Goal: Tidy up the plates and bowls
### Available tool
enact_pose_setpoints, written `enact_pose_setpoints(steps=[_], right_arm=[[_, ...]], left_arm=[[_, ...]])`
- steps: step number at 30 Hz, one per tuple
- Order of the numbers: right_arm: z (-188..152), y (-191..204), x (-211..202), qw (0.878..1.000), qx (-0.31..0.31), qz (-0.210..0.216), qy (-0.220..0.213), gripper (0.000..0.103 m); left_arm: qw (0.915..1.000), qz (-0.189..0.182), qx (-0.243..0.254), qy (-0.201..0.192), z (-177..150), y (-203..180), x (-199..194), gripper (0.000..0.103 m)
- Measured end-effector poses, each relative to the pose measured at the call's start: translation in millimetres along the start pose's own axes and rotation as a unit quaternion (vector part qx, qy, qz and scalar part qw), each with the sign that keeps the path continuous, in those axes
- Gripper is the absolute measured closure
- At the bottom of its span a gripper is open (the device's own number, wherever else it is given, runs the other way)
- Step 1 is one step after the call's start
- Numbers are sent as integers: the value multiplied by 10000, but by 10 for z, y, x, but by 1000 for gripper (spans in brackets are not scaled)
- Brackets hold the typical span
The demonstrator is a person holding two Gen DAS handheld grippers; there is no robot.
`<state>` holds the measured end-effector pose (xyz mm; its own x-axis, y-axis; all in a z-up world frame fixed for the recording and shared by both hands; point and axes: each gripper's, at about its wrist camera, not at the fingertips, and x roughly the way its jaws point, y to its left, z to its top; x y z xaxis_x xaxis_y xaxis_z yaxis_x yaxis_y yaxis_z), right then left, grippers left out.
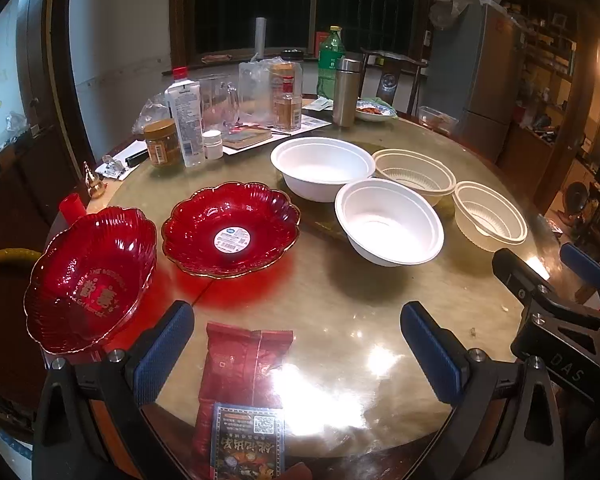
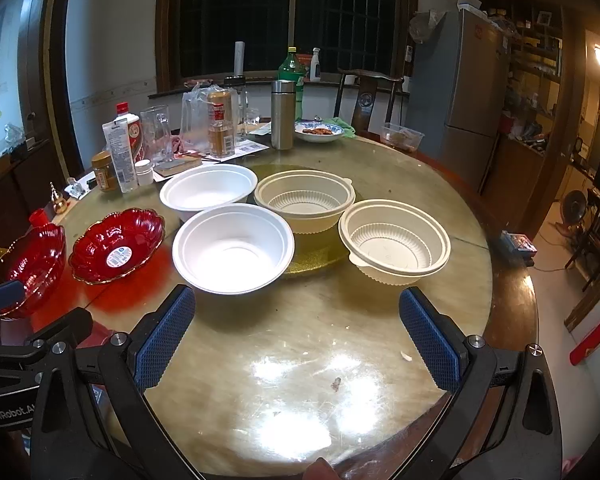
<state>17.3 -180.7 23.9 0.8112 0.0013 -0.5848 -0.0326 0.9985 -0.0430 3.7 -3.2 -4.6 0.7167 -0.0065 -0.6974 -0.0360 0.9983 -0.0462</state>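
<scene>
My left gripper [image 1: 296, 344] and my right gripper [image 2: 296, 332] both hang wide open over the round table [image 2: 440, 184], holding nothing. Ahead stand two white bowls [image 2: 233, 248], two cream ribbed bowls [image 2: 394, 240] beside them, and two red scalloped plates [image 1: 230, 228] at the left.

Round glass-topped table [image 2: 380, 320], cluttered at the far side: green bottle [image 2: 291, 67] behind a steel flask [image 2: 282, 114], clear glass mug [image 2: 156, 132], peanut-butter-type jar [image 1: 162, 142] w/ small white tub [image 1: 213, 145] near it, white tube-shaped bottle w/ red cap [image 1: 186, 120]. Blue-patterned dish [image 2: 319, 131] w/ food just right of the flask. Red snack packet [image 1: 242, 364] at the near edge. Wooden chair [image 2: 366, 98] & grey fridge [image 2: 466, 92] beyond
</scene>
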Motion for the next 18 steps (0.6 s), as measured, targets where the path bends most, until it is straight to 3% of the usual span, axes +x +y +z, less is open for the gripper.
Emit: enact_pose_setpoints(steps=[18], right_arm=[[8,12,-7,10000,-29,-22,-10,0]], left_arm=[[9999,-100,-31,26,-12,58,-16,0]])
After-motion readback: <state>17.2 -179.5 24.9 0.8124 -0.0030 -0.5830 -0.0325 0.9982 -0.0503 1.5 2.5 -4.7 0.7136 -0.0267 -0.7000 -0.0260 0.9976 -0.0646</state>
